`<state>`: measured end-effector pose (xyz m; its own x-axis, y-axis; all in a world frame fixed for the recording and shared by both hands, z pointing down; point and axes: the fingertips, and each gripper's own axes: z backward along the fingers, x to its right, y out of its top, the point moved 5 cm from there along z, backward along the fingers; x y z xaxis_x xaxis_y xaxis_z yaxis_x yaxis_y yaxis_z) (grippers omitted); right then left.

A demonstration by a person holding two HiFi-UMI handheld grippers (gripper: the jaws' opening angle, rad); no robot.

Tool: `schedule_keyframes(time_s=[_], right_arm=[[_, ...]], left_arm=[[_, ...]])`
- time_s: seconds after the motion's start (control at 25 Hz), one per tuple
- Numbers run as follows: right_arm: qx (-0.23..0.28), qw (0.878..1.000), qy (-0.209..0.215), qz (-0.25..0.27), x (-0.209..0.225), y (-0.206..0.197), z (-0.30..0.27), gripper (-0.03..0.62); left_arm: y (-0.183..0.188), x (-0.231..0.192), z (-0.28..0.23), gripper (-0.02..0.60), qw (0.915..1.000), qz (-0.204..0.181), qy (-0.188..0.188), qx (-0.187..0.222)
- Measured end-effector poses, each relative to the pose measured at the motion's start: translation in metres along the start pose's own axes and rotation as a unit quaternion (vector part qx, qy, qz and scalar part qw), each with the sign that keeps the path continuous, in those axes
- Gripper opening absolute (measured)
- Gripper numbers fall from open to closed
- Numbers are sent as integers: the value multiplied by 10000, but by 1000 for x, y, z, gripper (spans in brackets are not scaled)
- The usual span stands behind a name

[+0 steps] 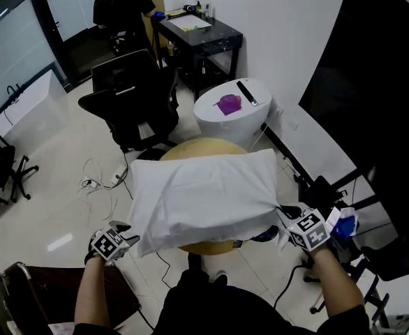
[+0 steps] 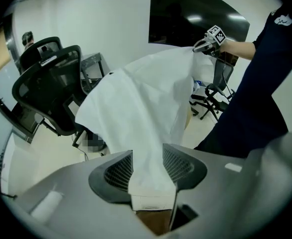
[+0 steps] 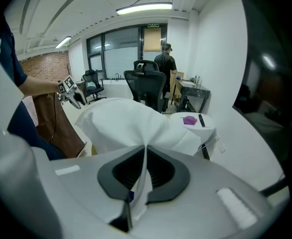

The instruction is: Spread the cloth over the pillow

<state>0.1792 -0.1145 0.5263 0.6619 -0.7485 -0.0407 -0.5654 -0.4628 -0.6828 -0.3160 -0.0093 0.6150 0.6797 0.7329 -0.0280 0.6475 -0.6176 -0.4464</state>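
One cloth (image 1: 204, 190), left tool (image 1: 129, 240), right tool (image 1: 283, 220)

A dark navy short-sleeved top (image 2: 255, 98) with a small white mark near the shoulder is worn, and the forearms are left uncovered. The left gripper (image 2: 146, 166) and the right gripper (image 3: 145, 166) are each formed of a smooth pale grey shell with two dark, finely ribbed jaw pads. A marker cube (image 1: 109, 243) printed with black-and-white squares is mounted on each.
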Motion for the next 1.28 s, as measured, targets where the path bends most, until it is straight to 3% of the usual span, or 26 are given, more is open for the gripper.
schedule_keyframes(time_s=[0.2, 0.44, 0.8, 0.96, 1.12, 1.28], right_arm=[[-357, 9989, 145, 280, -20, -4, 21, 9], [-512, 9980, 227, 277, -35, -31, 16, 9], [-872, 9955, 201, 312, -68, -97, -22, 9], [-1070, 9920, 55, 674, -74, -119, -40, 9], [-961, 9922, -205, 767, -70, -127, -57, 9], [-842, 9932, -377, 708, -66, -125, -70, 9]], left_arm=[[0, 22, -31, 225, 9995, -122, -208, -199], [-9, 21, -59, 230, 9991, 78, -209, -361], [-25, 25, -78, 230, 9968, 84, -250, -760], [-23, 26, -79, 230, 9971, 88, -282, -703], [-27, 25, -73, 230, 9964, 57, -220, -813], [3, 36, -43, 230, 9981, -300, 83, -539]])
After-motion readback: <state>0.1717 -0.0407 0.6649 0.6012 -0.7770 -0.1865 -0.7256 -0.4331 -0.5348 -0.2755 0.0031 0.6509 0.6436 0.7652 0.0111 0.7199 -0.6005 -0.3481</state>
